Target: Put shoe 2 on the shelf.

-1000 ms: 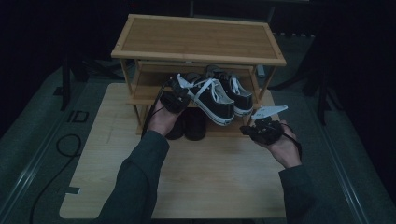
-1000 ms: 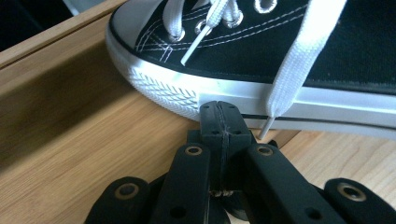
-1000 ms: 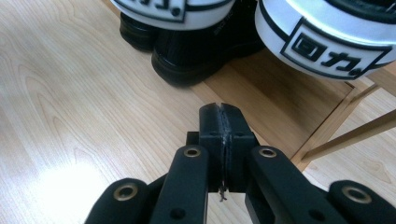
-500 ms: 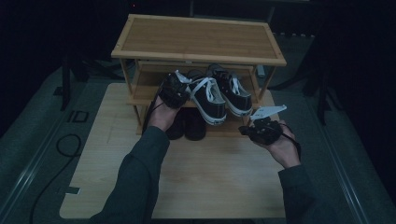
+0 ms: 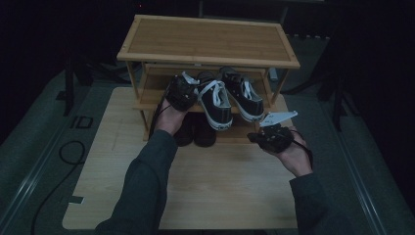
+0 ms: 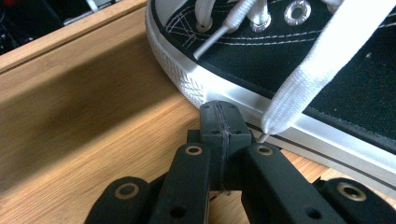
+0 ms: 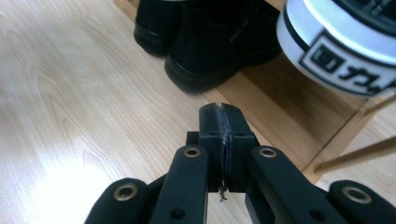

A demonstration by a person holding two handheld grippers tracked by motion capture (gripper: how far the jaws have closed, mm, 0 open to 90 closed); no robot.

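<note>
A wooden shoe rack (image 5: 205,41) stands on the table. Two black-and-white sneakers (image 5: 215,103) (image 5: 243,95) lie on its middle shelf. My left gripper (image 5: 185,88) is at that shelf, just left of the nearer sneaker. In the left gripper view the left gripper (image 6: 219,109) is shut with nothing between its jaws. Its tip lies against the sneaker's white rubber sole (image 6: 196,88), beside a hanging lace (image 6: 303,79). My right gripper (image 5: 252,138) hovers in front of the rack's right side. Seen in its own view, the right gripper (image 7: 219,112) is shut and empty and points at the dark shoes (image 7: 210,51).
A pair of dark shoes (image 5: 195,132) sits on the rack's lowest level. A sneaker heel (image 7: 336,42) overhangs the shelf edge above the right gripper. Bare light wood table (image 5: 210,186) stretches in front of the rack. A black cable (image 5: 68,152) lies on the floor at left.
My left gripper has crept slightly farther onto the middle shelf, and the nearer sneaker has shifted a little to the left. The right hand has stayed put.
</note>
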